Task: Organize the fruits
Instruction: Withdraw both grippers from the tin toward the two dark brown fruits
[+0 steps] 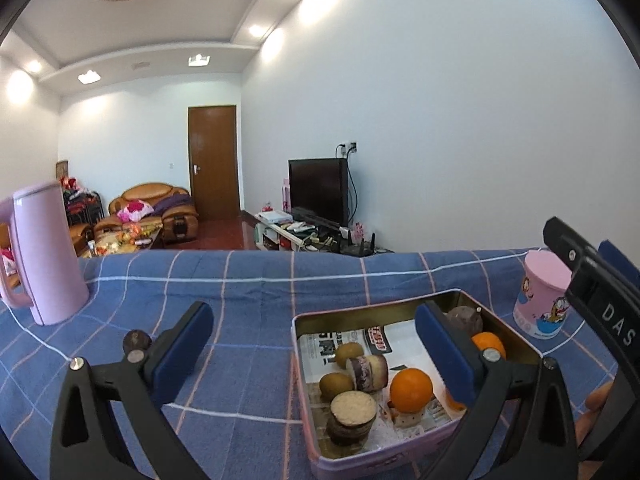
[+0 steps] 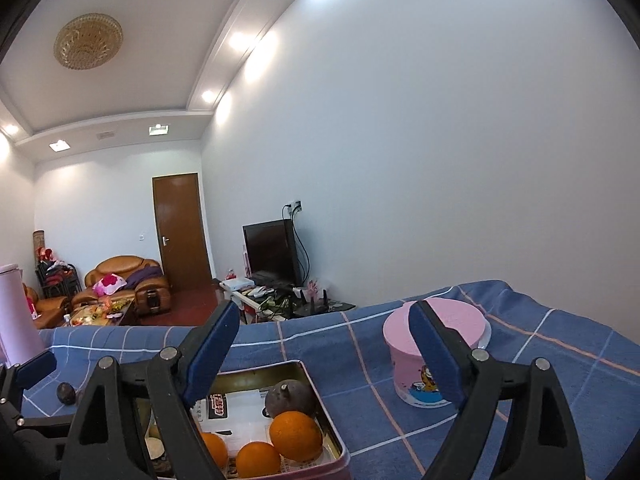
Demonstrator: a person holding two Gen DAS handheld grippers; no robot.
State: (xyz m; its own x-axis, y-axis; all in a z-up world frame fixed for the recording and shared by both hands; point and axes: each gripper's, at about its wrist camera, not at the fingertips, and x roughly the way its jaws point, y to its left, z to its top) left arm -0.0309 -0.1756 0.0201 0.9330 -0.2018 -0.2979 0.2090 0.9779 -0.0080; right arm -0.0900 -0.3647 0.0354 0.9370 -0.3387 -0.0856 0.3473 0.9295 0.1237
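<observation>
A pink tin box [image 1: 308, 432] lined with newspaper sits on the blue checked cloth. It holds oranges [image 1: 411, 390], two green-brown kiwis [image 1: 349, 354], a dark purple fruit [image 1: 464, 318] and cut purple pieces [image 1: 366, 372]. My left gripper [image 1: 316, 344] is open and empty, low over the box's left edge. A small dark fruit [image 1: 137, 341] lies on the cloth by its left finger. My right gripper [image 2: 320, 350] is open and empty above the box [image 2: 340, 456], over the oranges [image 2: 295, 436] and the purple fruit [image 2: 289, 398]. The loose dark fruit also shows in the right wrist view [image 2: 66, 393].
A pink jug [image 1: 44, 256] stands at the cloth's far left. A pink cartoon tub [image 2: 432, 356] with a lid stands right of the box, also in the left wrist view [image 1: 542, 296]. The table's far edge drops to a living room with sofa and TV.
</observation>
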